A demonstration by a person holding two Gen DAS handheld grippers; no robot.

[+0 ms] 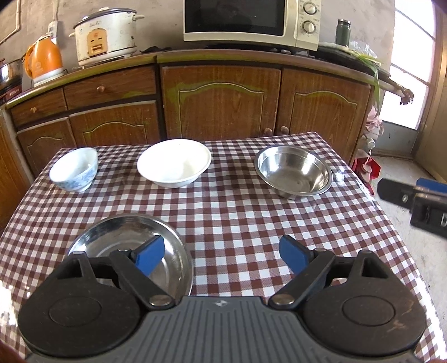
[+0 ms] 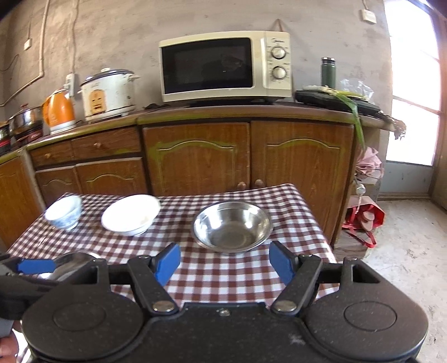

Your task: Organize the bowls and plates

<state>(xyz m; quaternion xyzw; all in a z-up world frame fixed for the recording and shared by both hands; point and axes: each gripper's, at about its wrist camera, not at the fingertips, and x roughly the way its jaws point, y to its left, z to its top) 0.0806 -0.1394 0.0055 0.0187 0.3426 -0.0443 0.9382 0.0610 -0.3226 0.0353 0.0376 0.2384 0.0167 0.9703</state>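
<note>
On the checked tablecloth (image 1: 237, 212), four dishes are laid out, and positions below are given relative to the white plate (image 1: 174, 163). That plate, shallow and deep-rimmed, sits at the far side of the table near the middle. A small blue-patterned bowl (image 1: 75, 169) stands to its left, apart from it. A steel bowl (image 1: 294, 173) stands to its right, well apart, upright and with nothing in it. A flat steel plate (image 1: 131, 251) lies nearer the camera than the white plate and slightly left, close to the near edge.

Left gripper (image 1: 222, 255): jaws spread wide, nothing between them. Its left blue pad (image 1: 151, 257) hangs over the steel plate; contact cannot be determined. Its other pad is over bare cloth.

Right gripper (image 2: 223, 262): jaws spread wide, nothing held, pointing toward the steel bowl from the near side without touching it.

Behind the white plate stands a wooden cabinet (image 1: 220, 103) carrying a microwave (image 1: 251, 22), a rice cooker (image 1: 104, 35) and an orange kettle (image 1: 44, 60).
</note>
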